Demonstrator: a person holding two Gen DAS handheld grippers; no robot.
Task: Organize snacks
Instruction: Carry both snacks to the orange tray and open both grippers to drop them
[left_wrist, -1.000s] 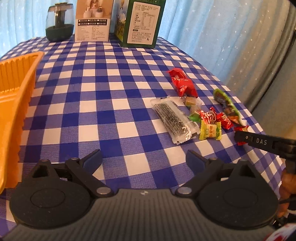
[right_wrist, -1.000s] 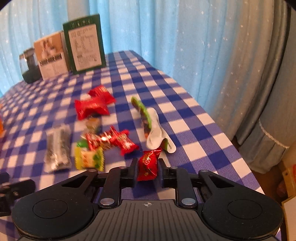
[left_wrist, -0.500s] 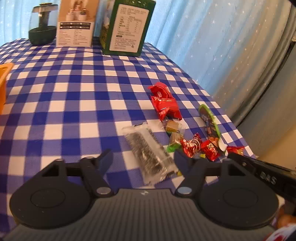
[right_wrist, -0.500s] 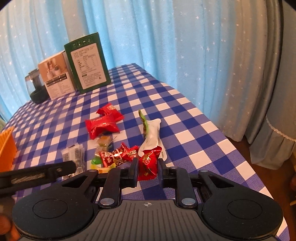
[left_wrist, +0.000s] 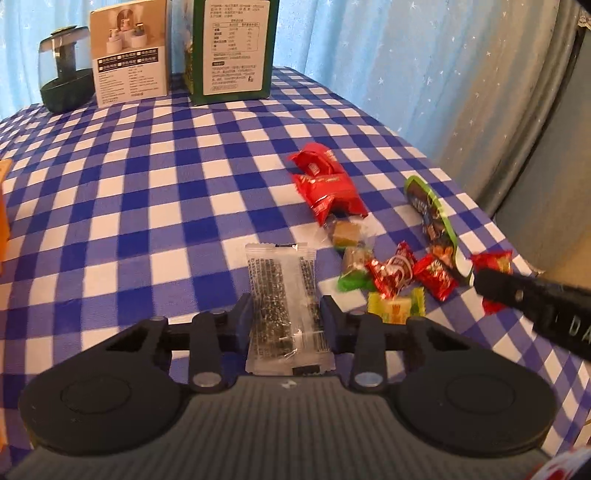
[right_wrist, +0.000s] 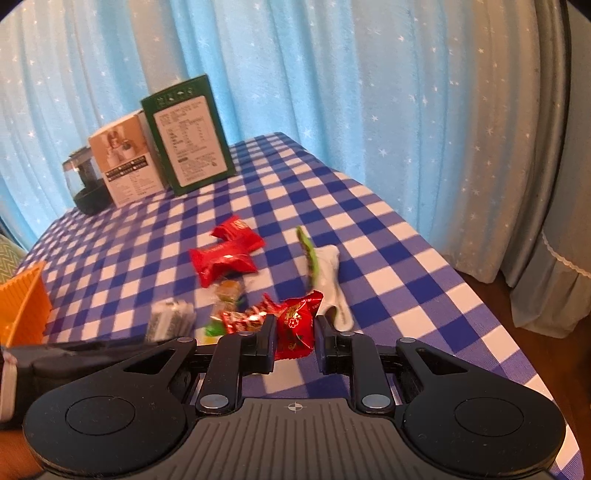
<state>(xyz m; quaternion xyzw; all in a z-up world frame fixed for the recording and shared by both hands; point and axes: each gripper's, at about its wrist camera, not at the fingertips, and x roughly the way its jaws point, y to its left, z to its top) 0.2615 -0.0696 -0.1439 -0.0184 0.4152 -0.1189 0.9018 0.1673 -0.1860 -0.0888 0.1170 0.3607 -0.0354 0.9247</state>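
Centrally, low in the left wrist view, the left claw (left_wrist: 286, 323) grips a clear plastic packet of dark seaweed snack (left_wrist: 284, 295) lying on the blue-and-white checked counter (left_wrist: 147, 192). Low centre of the right wrist view, the right claw (right_wrist: 294, 341) pinches a small red foil-wrapped candy (right_wrist: 297, 325). Remaining wrapped sweets, including a red snack pouch (left_wrist: 327, 182), lie right of centre in the left view.

clear seaweed packet (left_wrist: 286, 295) flat between fingers; red candy (right_wrist: 295, 328) pinched upright.
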